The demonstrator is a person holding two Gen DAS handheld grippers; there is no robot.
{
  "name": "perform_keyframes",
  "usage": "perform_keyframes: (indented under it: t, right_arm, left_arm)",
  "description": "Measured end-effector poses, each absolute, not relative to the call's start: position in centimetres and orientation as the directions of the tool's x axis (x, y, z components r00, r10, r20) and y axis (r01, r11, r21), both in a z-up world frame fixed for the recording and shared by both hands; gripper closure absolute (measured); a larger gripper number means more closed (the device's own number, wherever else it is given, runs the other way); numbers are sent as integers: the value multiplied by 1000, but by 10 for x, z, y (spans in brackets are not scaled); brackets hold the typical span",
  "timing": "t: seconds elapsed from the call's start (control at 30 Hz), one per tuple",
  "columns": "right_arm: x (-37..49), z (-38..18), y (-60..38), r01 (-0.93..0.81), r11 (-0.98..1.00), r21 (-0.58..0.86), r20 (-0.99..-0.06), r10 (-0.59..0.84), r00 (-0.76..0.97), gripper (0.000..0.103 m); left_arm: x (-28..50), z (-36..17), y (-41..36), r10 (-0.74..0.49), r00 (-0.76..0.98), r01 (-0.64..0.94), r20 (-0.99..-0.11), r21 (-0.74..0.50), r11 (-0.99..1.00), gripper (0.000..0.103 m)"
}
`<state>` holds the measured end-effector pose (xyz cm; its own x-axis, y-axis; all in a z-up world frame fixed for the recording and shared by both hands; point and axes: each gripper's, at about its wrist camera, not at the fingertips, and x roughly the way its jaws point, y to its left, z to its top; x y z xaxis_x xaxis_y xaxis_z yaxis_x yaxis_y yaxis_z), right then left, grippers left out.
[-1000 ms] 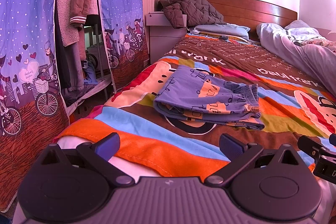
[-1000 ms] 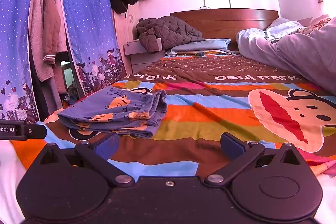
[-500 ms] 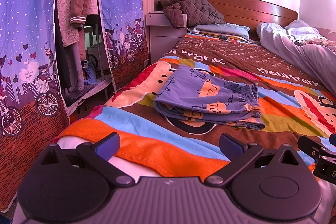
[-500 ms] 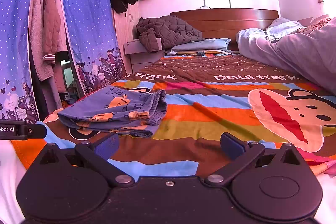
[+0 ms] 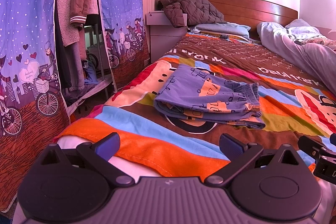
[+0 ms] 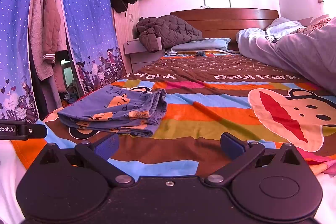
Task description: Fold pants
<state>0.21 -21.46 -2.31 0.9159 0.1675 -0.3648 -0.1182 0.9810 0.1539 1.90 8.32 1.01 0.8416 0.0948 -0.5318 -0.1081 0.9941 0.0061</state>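
Note:
Blue printed pants [image 5: 208,96] lie folded into a compact stack on the striped bedspread [image 5: 147,140], waistband to the right. In the right wrist view the same pants [image 6: 113,110] sit left of centre. My left gripper [image 5: 169,145] hovers open near the bed's front edge, short of the pants, with nothing between its fingers. My right gripper [image 6: 169,145] is also open and empty, to the right of the pants and nearer than them. Part of the right gripper shows at the right edge of the left wrist view, and the left gripper's body [image 6: 19,129] at the left edge of the right one.
A fabric wardrobe [image 5: 31,45] with hanging coats stands left of the bed. A dark quilted jacket [image 5: 189,7] lies on the nightstand by the wooden headboard [image 5: 252,3]. A rumpled lilac duvet [image 6: 298,51] covers the bed's right side.

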Motion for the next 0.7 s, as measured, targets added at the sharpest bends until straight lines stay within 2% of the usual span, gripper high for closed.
perform_keyframes:
  t: [0.7]
  right_arm:
    - [2,-24,-214,-119,981,152,-367,167,915,1]
  left_arm:
    - [14,11,95,83,836,-104,-543,-8,995,0]
